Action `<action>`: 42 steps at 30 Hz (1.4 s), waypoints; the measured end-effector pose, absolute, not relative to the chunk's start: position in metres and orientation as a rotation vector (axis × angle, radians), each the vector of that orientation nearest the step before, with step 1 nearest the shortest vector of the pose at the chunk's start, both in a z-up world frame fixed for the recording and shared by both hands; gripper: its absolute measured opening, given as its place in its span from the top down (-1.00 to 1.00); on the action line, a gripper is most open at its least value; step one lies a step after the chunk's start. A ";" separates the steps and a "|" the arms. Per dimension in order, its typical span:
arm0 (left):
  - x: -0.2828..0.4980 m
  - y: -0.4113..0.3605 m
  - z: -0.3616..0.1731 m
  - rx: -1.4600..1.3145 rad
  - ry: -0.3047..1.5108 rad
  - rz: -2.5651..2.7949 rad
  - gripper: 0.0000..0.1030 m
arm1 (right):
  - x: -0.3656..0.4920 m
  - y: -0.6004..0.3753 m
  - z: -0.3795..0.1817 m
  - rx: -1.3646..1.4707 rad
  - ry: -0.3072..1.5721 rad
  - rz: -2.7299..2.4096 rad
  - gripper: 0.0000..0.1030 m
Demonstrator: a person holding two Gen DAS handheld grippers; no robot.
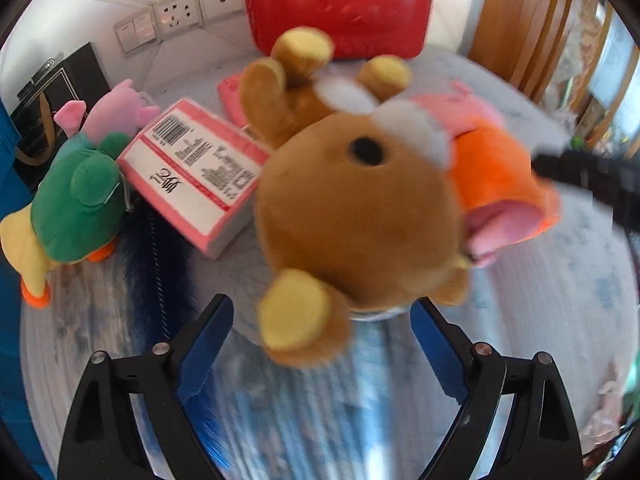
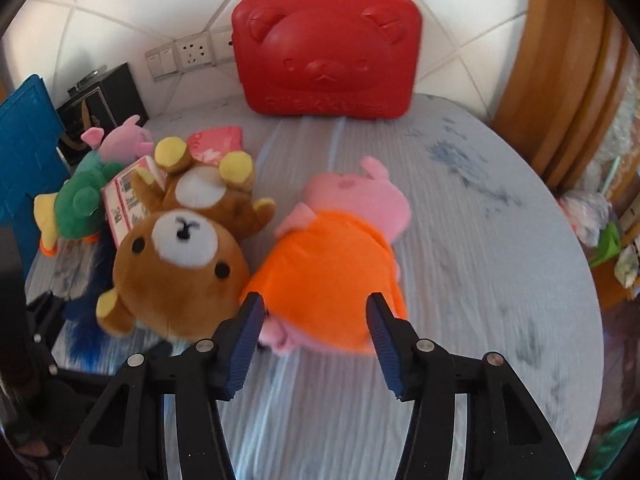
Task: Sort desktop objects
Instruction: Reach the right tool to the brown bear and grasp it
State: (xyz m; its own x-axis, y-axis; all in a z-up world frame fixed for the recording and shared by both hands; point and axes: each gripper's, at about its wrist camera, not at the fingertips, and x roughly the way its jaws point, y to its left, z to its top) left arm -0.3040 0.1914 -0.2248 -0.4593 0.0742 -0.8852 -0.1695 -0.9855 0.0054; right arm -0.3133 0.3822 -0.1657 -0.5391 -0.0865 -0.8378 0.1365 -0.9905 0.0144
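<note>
The bear (image 2: 176,264) lies on its back on the worktop (image 2: 460,240), head toward the cameras, feet toward the far wall. Its head touches the orange dress of the pig (image 2: 340,256), which lies face down just to its right, pink head pointing away. In the left wrist view the bear (image 1: 352,216) fills the middle, blurred, and the pig (image 1: 500,176) shows behind it.

The left gripper (image 1: 324,316) is spread wide, its blue pads on either side of the bear's near ear without touching it. The right gripper (image 2: 316,312) is also released, jaws apart at the near hem of the pig's dress; whether the pads touch the cloth cannot be told.

Left of the bear, a pink box (image 1: 192,172) with a barcode label lies tilted, partly under the bear's arm. Beside it sits a green duck (image 1: 76,208) with a yellow tail and orange feet, and behind that a small pink plush (image 1: 116,112). A pink packet (image 2: 216,144) lies beyond the bear's feet. A red case (image 2: 328,52) with a bear face stands upright against the wall, near the sockets (image 2: 192,54).
</note>
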 end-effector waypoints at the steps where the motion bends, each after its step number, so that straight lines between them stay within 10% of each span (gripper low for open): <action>1: -0.308 0.184 -0.228 -1.561 0.121 2.547 -0.77 | -0.322 0.378 -0.167 1.432 0.088 -2.645 -0.03; 22: -0.288 0.056 -0.175 -1.575 -0.088 2.918 -0.61 | -0.329 0.263 -0.249 1.553 -0.134 -2.148 0.21; 27: -0.256 0.096 -0.163 -1.466 -0.137 2.867 -0.65 | -0.304 0.289 -0.234 1.525 -0.148 -2.208 -0.80; 40: -0.262 0.122 -0.188 -1.499 -0.120 2.775 -0.93 | -0.309 0.325 -0.202 1.413 0.018 -2.356 -0.94; 42: -0.256 0.125 -0.192 -1.505 -0.085 2.759 -0.93 | -0.314 0.314 -0.209 1.431 0.072 -2.339 -0.60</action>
State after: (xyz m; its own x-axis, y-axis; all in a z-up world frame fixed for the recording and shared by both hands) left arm -0.2562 0.1252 -0.1923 -0.5416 0.0243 -0.8403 0.0278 -0.9985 -0.0467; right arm -0.3141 0.3142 -0.2093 -0.3986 -0.3041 -0.8652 0.3569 -0.9205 0.1591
